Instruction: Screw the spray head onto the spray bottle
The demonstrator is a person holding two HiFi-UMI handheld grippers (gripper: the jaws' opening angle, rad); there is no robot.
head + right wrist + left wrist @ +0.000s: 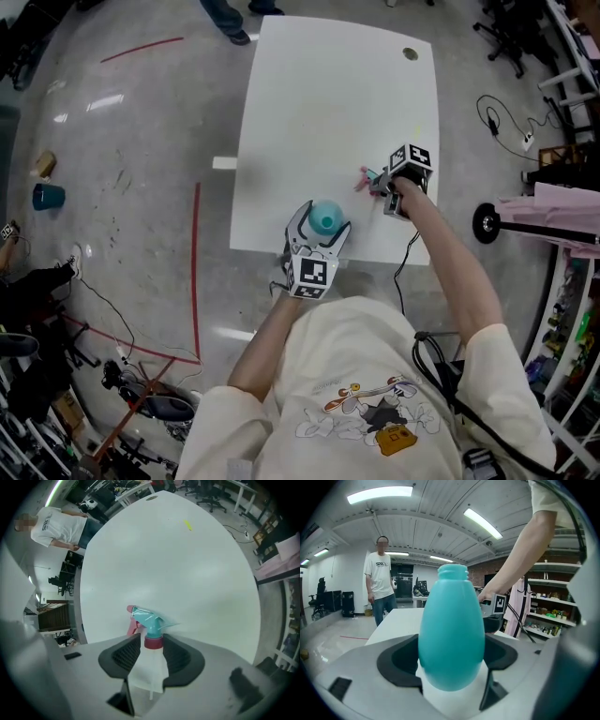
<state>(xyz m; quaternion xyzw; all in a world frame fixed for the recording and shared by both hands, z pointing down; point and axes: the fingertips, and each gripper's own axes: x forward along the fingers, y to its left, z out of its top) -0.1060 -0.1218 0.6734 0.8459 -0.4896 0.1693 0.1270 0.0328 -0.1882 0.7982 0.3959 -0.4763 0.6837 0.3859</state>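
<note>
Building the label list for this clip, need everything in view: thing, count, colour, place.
spray bottle: 1, teal, no head on, neck up, between the left gripper's jaws at the table's near edge
spray head: 1, teal with red collar and trigger, on the table, between the right gripper's jaws
table: 1, white, centre
container: 1, teal, on the floor at far left
tape lines: several, red, on the floor left of the table
bystander: 1, white shirt and jeans, standing beyond the table's far end
left gripper: 1, grey-white, shut on the spray bottle
right gripper: 1, grey-white, open, pads flanking the spray head's collar
</note>
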